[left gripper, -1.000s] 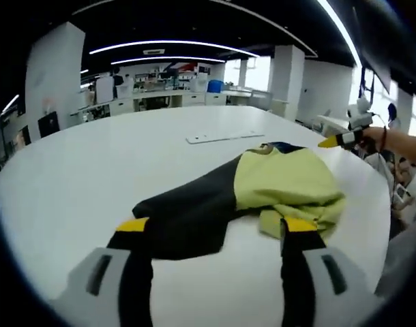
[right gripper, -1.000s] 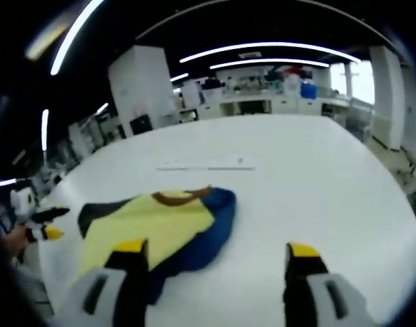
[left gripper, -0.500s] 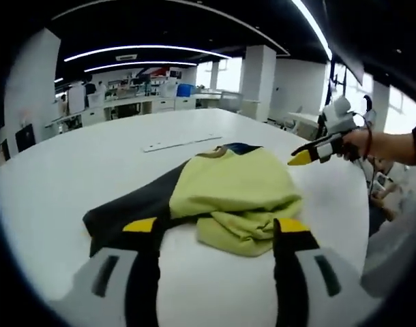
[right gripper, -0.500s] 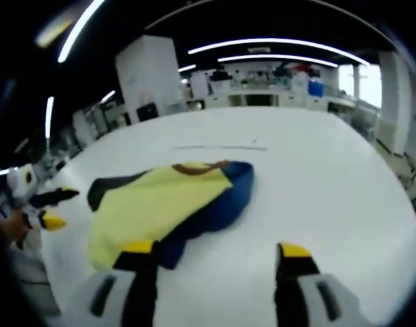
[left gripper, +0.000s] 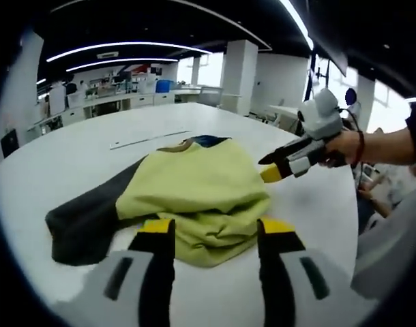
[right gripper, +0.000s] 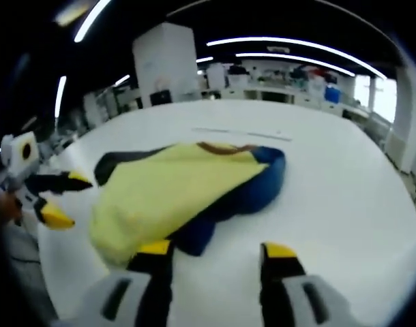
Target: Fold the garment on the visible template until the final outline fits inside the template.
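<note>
The garment (left gripper: pixel 194 191), yellow-green with black and blue parts, lies bunched on the white counter (left gripper: pixel 71 157). The left hand-held gripper (left gripper: pixel 213 235) hovers at its near folded edge, jaws spread wide and holding nothing. The right hand-held gripper (right gripper: pixel 213 255) is likewise wide open and empty, its tips at the garment's (right gripper: pixel 181 191) blue edge.

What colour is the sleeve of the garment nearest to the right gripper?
Blue sleeve, best in the right gripper view.
</note>
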Demonstrator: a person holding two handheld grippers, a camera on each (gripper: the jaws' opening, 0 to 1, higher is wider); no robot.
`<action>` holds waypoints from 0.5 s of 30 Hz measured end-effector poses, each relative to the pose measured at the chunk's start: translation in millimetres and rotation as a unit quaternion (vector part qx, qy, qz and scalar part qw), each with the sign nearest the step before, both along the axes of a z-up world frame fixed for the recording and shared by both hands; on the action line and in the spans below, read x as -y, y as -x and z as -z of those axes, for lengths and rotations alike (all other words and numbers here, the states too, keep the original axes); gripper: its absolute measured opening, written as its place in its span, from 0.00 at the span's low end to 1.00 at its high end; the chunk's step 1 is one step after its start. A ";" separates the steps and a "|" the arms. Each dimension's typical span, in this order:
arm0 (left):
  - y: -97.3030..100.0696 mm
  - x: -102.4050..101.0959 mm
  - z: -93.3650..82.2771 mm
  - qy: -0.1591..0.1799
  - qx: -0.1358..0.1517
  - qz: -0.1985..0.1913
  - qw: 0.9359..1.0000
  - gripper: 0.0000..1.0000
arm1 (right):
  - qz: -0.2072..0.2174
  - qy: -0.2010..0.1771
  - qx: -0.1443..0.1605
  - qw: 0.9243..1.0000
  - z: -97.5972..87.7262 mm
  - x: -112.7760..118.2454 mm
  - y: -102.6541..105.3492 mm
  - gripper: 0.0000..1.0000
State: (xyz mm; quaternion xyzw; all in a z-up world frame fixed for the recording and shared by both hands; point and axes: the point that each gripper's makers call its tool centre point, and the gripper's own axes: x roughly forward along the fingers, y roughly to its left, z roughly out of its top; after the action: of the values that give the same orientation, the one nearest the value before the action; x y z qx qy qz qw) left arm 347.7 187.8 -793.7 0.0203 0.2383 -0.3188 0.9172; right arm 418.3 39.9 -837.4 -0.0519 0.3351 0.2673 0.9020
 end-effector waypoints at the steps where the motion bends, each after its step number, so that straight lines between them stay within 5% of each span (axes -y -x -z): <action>1: 0.3 5.1 1.5 0.001 -0.008 0.001 1.000 0.41 | -0.001 0.001 0.002 1.000 0.7 -0.7 0.6 0.41; 10: 0.1 25.9 26.0 -0.047 -0.006 0.038 0.998 0.34 | -0.001 0.003 0.021 1.000 4.5 -6.1 1.7 0.19; 15: -2.2 27.0 37.6 -0.109 0.010 0.057 0.992 0.29 | 0.009 -0.008 0.016 1.000 6.2 -11.0 3.0 0.11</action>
State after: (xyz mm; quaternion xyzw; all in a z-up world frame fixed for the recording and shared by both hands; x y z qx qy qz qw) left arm 349.9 160.8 -831.3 0.1365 0.2612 -0.3421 0.8922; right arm 415.3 50.9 -843.7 -0.0462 0.3187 0.2611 0.9100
